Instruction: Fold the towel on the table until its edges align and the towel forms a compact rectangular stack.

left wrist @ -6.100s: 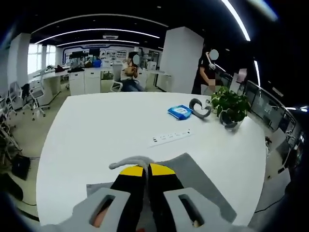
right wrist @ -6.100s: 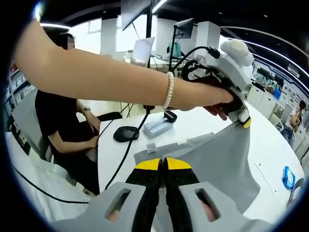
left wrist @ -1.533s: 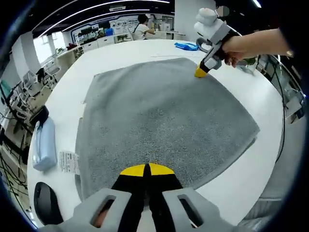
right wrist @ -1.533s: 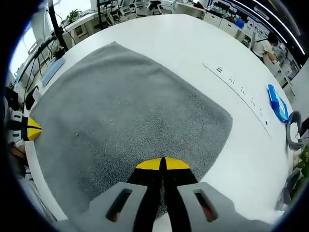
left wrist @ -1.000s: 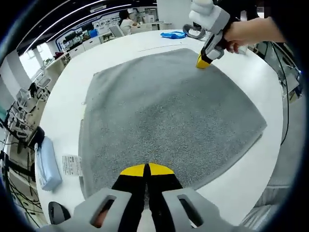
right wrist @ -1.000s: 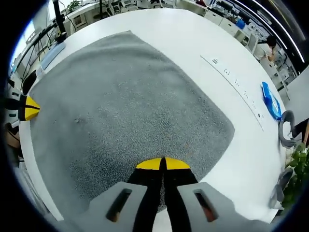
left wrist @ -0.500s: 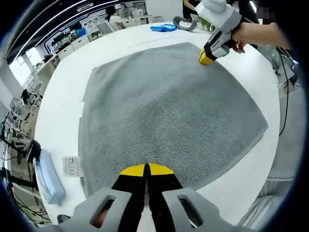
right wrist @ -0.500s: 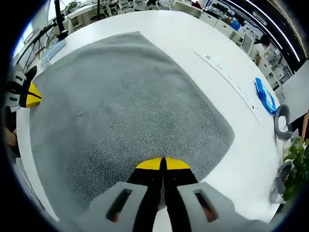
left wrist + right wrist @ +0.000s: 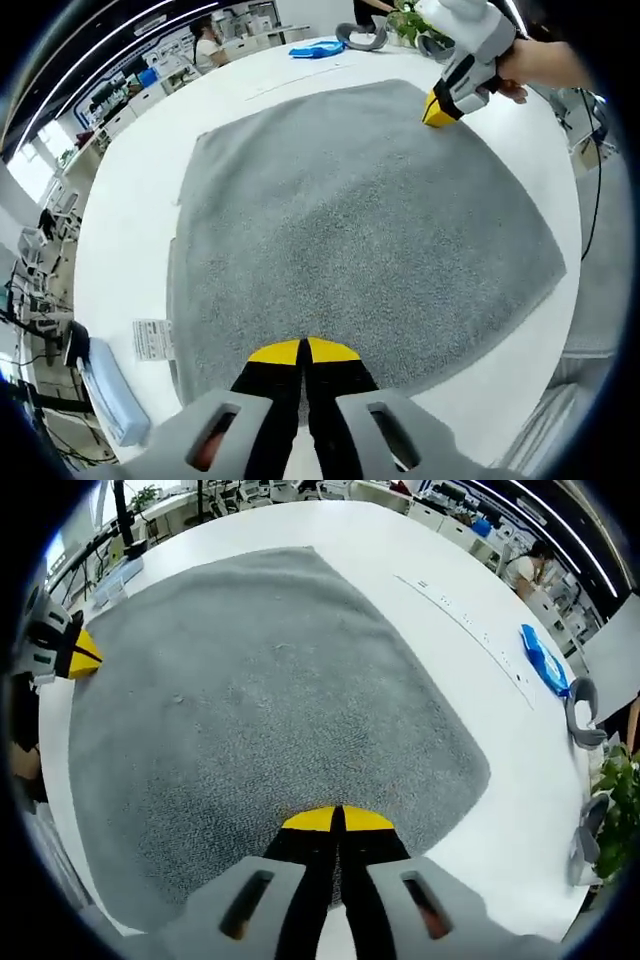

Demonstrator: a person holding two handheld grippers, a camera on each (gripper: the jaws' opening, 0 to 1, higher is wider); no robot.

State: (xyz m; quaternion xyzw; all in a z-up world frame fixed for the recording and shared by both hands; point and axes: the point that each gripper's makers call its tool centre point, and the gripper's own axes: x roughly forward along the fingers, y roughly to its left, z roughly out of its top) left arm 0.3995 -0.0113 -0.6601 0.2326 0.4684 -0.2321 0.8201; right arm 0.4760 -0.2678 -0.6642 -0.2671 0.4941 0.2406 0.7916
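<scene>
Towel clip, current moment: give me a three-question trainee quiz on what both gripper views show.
1. True or false: the towel lies spread flat on the table.
2. Multiple choice: what is the left gripper doing? A) open above the towel B) shut on the towel's near edge C) resting on a power strip
3. Fill in: in the left gripper view, the right gripper sits at the towel's far ____.

Key:
1. True; it lies open as one flat layer.
2. B; its fingers meet at the towel's edge.
3. Corner; its yellow tips touch the towel there.
</scene>
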